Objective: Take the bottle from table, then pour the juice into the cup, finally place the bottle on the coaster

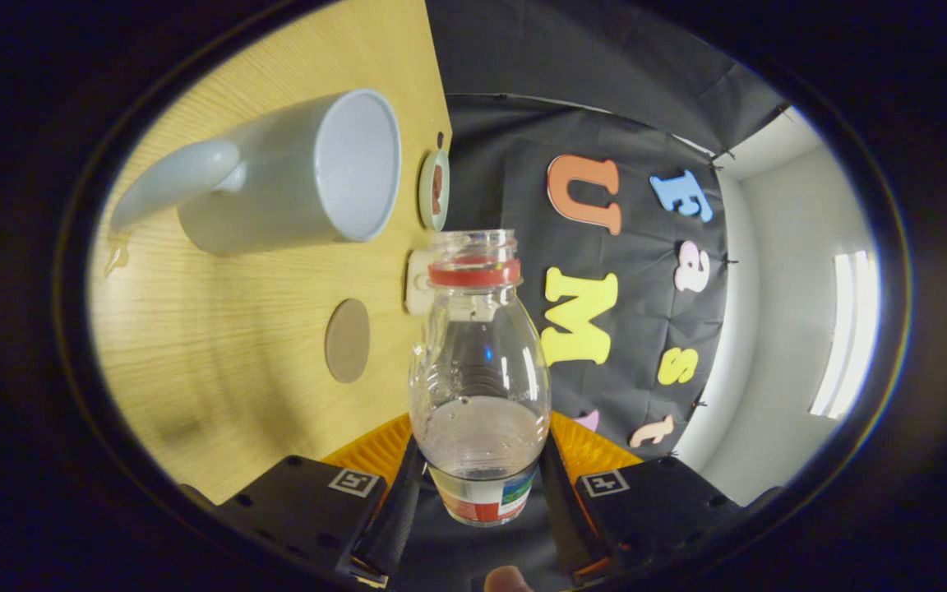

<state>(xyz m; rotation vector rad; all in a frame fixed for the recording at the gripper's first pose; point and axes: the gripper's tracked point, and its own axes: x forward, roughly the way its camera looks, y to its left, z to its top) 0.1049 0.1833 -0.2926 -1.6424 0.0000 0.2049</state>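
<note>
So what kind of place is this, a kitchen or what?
Likely a staged test booth, not a kitchen: a wooden table backed by black cloth, with only a mug, a coaster and the gripper clamping a bottle.

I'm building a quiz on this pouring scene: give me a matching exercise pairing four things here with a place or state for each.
Things:
1. bottle
2. cup
3. coaster
4. gripper

Places or states:
A. bare round disc on the table, between the cup and the fingers
B. uncapped, a little liquid inside
C. white, with a handle, beyond the coaster
D. shut on the bottle's lower part

Pairs: 1-B, 2-C, 3-A, 4-D
</note>
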